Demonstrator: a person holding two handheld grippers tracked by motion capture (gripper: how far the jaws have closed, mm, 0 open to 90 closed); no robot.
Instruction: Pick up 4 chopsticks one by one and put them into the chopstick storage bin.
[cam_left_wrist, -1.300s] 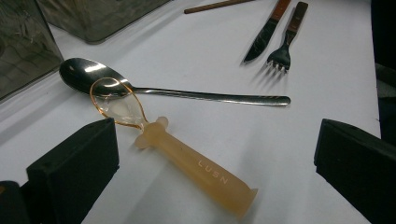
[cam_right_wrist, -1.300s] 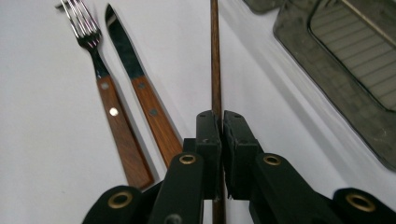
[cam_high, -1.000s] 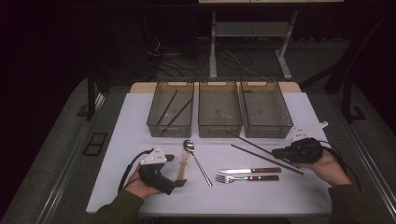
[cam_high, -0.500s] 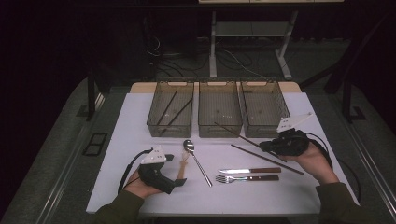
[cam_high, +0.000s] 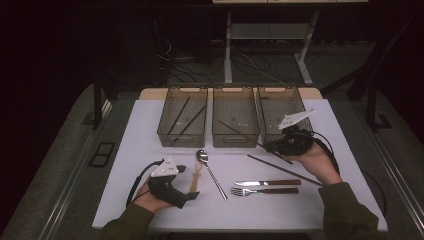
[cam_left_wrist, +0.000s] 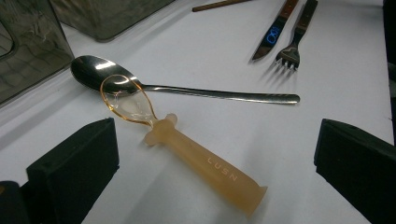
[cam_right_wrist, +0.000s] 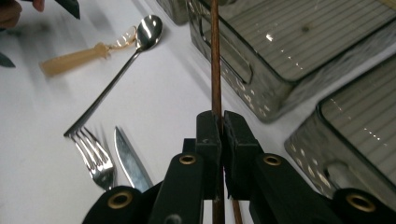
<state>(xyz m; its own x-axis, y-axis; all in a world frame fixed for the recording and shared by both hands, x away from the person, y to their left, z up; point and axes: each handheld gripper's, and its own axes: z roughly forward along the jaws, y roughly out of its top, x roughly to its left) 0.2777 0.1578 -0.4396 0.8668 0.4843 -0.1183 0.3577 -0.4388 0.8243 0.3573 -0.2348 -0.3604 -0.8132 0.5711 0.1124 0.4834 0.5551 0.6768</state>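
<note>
High view. Three clear bins are set in a row at twelve o'clock on the white table (cam_high: 150, 210). The right gripper (cam_high: 272, 146) is seen at three o'clock, in front of the right bin (cam_high: 278, 102), its jaws clamped on a brown chopstick (cam_high: 240, 132) that slants toward ten o'clock over the front of the middle bin (cam_high: 235, 117). A second chopstick (cam_high: 284, 170) lies on the table just beside that hand. Two more chopsticks are seen in the left bin (cam_high: 184, 116). The left gripper (cam_high: 186, 184) rests at seven o'clock, with the amber baby spoon (cam_high: 195, 177) at its jaws. A metal spoon (cam_high: 211, 172), a knife (cam_high: 267, 183) and a fork (cam_high: 265, 191) lie at six o'clock.

Left gripper view. The jaws are spread wide and grasp nothing; the baby spoon (cam_left_wrist: 187, 154) lies on the table between them, touching neither. Its clear bowl rests against the metal spoon (cam_left_wrist: 177, 86). The knife (cam_left_wrist: 275, 30) and fork (cam_left_wrist: 296, 35) are seen at one o'clock.

Right gripper view. The jaws are pressed together on the chopstick (cam_right_wrist: 215, 60), which runs toward twelve o'clock past the corner of a bin (cam_right_wrist: 289, 56). The fork (cam_right_wrist: 93, 156) and knife (cam_right_wrist: 130, 161) lie at eight o'clock.
</note>
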